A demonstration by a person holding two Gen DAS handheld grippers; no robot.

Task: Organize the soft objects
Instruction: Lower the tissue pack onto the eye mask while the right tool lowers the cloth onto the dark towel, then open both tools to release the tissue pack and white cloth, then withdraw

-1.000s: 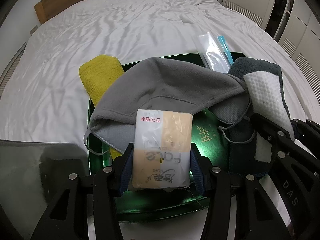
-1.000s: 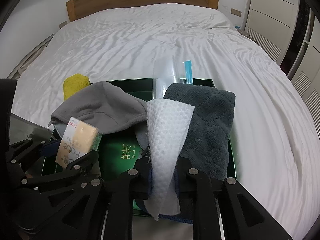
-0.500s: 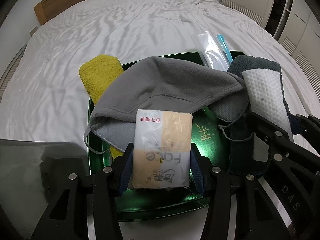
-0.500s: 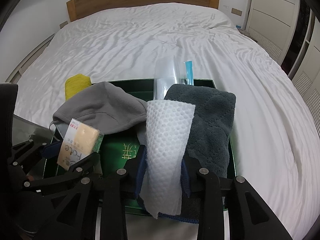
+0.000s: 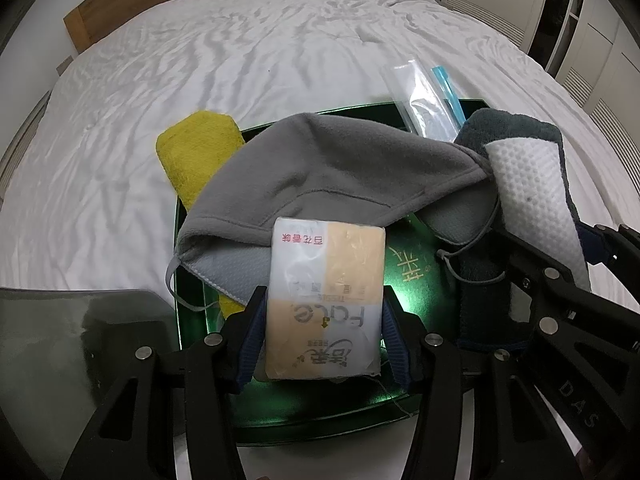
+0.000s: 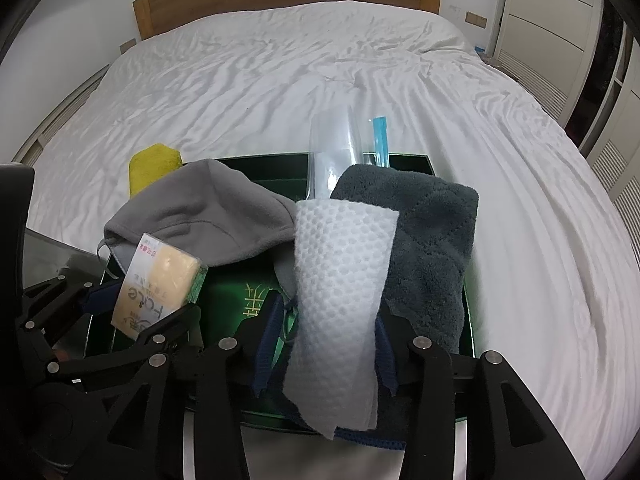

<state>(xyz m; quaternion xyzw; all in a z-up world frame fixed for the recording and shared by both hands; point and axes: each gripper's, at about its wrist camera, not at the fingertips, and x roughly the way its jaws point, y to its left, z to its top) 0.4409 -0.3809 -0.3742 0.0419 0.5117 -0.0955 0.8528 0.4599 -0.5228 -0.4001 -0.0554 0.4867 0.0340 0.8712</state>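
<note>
Left gripper [image 5: 325,334]: fingers clamped on either side of a tissue pack [image 5: 326,300], held above the near part of a green tray [image 5: 320,412]. The pack's print reads upside down in the left wrist view.

Right gripper [image 6: 324,350]: fingers set at either side of a white dimpled cloth [image 6: 340,280]; they appear closed on it, though the contact itself is hidden by the cloth. The cloth's lower end hangs past the tray's near edge.

Tray contents: a grey fleece mask [image 5: 332,172] spreads across the middle and left, its far edge touching the pack. A dark grey towel [image 6: 432,240] lies along the right side, just right of the cloth. A yellow towel [image 5: 196,156] lies over the far left rim, partly under the mask. A clear bag [image 6: 336,152] with a blue strip leans over the far rim.

The tray rests on a bed [image 6: 280,80] with a white sheet.
</note>
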